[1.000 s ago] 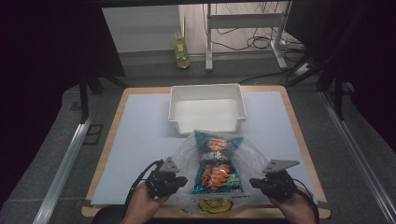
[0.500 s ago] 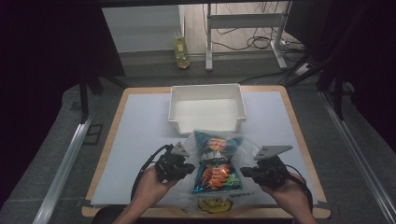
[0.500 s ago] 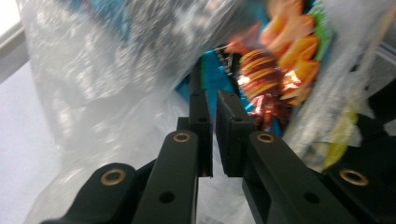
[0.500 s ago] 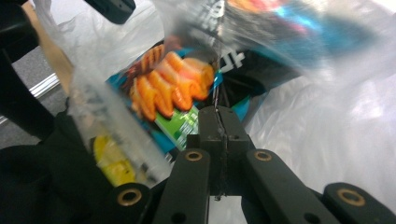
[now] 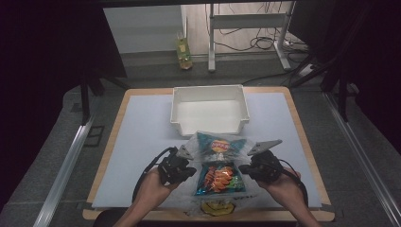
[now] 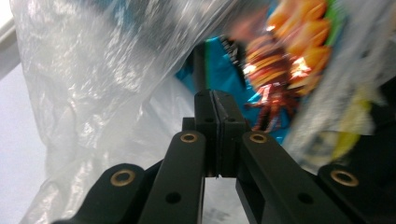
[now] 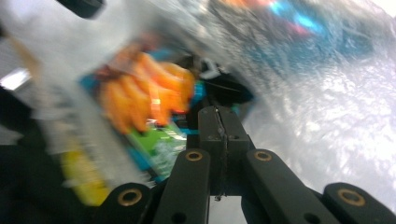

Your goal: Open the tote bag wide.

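Note:
A clear plastic bag (image 5: pixel 203 142) of snack packets lies at the front middle of the table. Inside it are a blue packet (image 5: pixel 218 144), an orange and blue one (image 5: pixel 218 177) and a yellow one (image 5: pixel 215 208). My left gripper (image 5: pixel 191 168) is at the bag's left side and my right gripper (image 5: pixel 242 168) at its right side. In the left gripper view the left gripper (image 6: pixel 215 100) has its jaws pressed together on the bag's film, having just closed a little further. In the right gripper view the right gripper (image 7: pixel 218 116) is likewise shut on the film, with the orange packet (image 7: pixel 140 93) beyond it.
An empty white bin (image 5: pixel 210 126) stands just behind the bag at the table's centre. A pale mat (image 5: pixel 142 127) covers the wooden tabletop (image 5: pixel 302 142). On the floor behind stand a yellow-green bottle (image 5: pixel 184 52) and a metal stand with cables (image 5: pixel 246 28).
Both hands have moved forward from the table's front edge and slightly up, carrying the bag's sides with them. The bag's top now sits nearer the bin.

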A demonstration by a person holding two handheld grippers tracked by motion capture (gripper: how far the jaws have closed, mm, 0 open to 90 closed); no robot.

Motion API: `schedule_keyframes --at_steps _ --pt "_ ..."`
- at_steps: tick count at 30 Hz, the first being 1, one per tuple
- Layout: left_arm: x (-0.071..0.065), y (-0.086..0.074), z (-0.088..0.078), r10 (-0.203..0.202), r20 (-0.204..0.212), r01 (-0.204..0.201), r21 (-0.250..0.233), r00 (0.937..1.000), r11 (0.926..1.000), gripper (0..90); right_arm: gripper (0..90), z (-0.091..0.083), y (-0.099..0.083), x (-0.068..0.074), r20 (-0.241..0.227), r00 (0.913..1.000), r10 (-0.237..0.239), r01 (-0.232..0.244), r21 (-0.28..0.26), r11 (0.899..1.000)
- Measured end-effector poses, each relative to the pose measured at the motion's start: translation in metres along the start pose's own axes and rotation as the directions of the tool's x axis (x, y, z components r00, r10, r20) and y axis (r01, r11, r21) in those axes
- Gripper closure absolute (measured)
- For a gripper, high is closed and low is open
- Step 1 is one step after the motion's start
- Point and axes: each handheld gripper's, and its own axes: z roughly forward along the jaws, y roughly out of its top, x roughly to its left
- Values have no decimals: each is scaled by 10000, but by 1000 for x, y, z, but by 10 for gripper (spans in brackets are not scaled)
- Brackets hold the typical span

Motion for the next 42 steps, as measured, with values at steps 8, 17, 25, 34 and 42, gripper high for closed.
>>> schedule_keyframes --at_steps 8,17,25,34,42 --pt "21 17 16 -168 -748 164 -59 9971 9998 893 894 14 9 -18 986 9951 54 -64 98 9999" --pt "40 37 21 -599 -191 580 -853 9980 9947 893 894 18 28 -43 1444 9890 326 -264 -446 9987" --pt "40 37 26 -672 -732 635 -509 9951 9967 893 894 13 37 -53 1568 9871 328 -207 -782 9967" --pt "64 57 29 -836 -2272 786 -311 9703 9964 893 894 18 49 -61 1905 9815 213 -78 -717 9974" --pt "77 70 31 -1000 -2857 939 -349 9531 9950 893 894 21 53 -76 2090 9769 447 -305 -705 9970"
